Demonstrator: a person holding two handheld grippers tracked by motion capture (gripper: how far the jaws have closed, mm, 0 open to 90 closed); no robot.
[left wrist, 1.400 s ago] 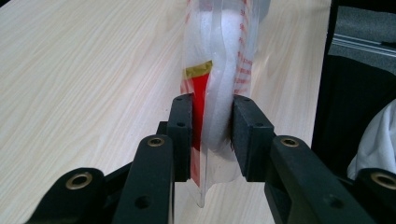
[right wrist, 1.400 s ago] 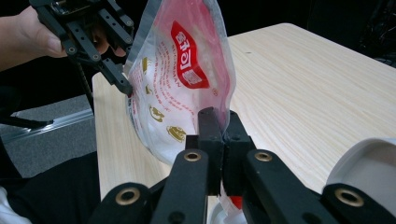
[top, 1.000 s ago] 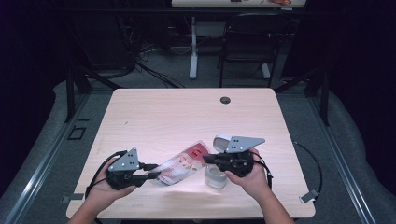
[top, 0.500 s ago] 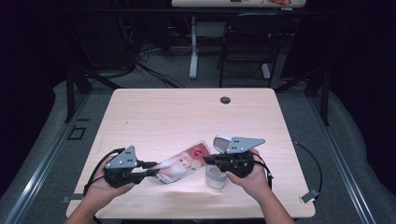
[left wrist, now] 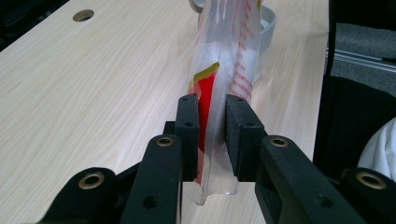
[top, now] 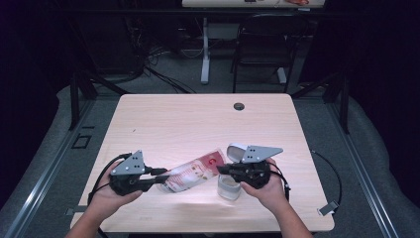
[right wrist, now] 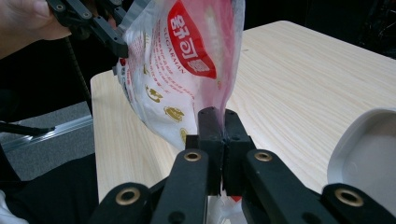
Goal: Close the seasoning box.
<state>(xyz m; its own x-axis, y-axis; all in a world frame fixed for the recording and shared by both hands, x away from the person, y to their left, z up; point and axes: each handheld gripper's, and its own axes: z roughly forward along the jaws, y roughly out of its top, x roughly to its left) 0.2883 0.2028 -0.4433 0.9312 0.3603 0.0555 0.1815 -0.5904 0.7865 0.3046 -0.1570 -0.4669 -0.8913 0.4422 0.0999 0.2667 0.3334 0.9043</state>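
Sugar pouch (top: 194,170), red and clear, hangs stretched between my two tongs in the lower middle of the high view, just above the counter (top: 198,119). My right tongs (right wrist: 218,122) are clamped tight on one edge of it; in the right gripper view the two black pads meet on the film at frame centre, with the red label rising above them. My left tongs (left wrist: 212,128) sit around the other end: in the left gripper view the jaws have just been closing, the pouch's sealed edge stands between them, the left pad lies against the red strip, and a slim gap shows by the right pad, so I cannot tell whether they pinch it firmly. Below the pouch's right end, just beside my right hand (top: 270,191), a small white cup (top: 229,187) stands on the counter. Just above the right tongs a white lid-like piece (top: 236,152) lies on the wood. Farther off, in the upper middle of the counter, is a dark round cable hole (top: 239,106).
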